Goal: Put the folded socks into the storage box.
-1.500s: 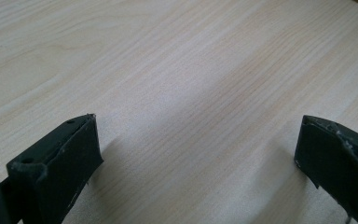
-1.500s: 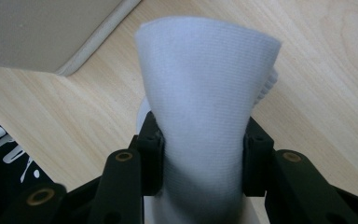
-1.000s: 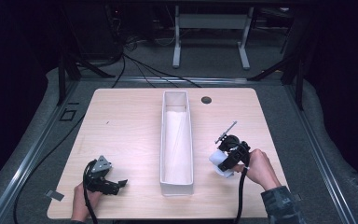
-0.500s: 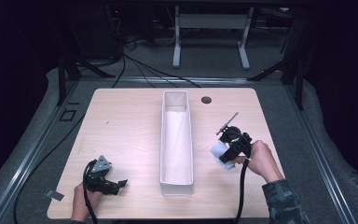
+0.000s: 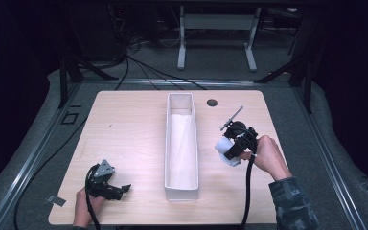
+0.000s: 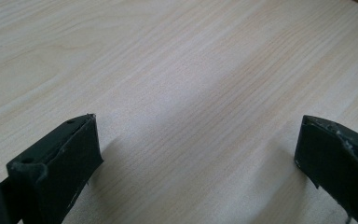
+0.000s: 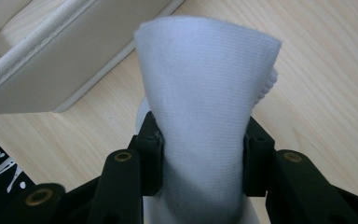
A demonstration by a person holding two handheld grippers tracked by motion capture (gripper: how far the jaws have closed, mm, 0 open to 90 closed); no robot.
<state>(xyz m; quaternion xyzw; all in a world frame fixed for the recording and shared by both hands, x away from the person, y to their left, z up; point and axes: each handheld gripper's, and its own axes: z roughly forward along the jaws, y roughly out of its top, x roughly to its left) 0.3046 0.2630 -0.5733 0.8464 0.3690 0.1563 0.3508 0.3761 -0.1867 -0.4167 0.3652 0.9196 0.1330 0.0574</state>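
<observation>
Since a second ago the right gripper [image 5: 227, 149] has shifted slightly up the wooden table [image 5: 124, 129], away from the person. Long white bin [image 5: 181, 143] at centre. Left gripper [image 5: 117, 189] rests near the front-left edge — jaws wide apart, nothing between. Right jaws clamp a folded white ribbed cloth [image 7: 205, 98] — just beside the bin.

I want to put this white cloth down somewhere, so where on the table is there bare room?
The widest bare patch of the light wooden table lies between its left edge and the long white rectangular bin, beyond the left gripper. A narrower strip runs between the bin and the right edge, where the right gripper holds the white folded cloth.
</observation>
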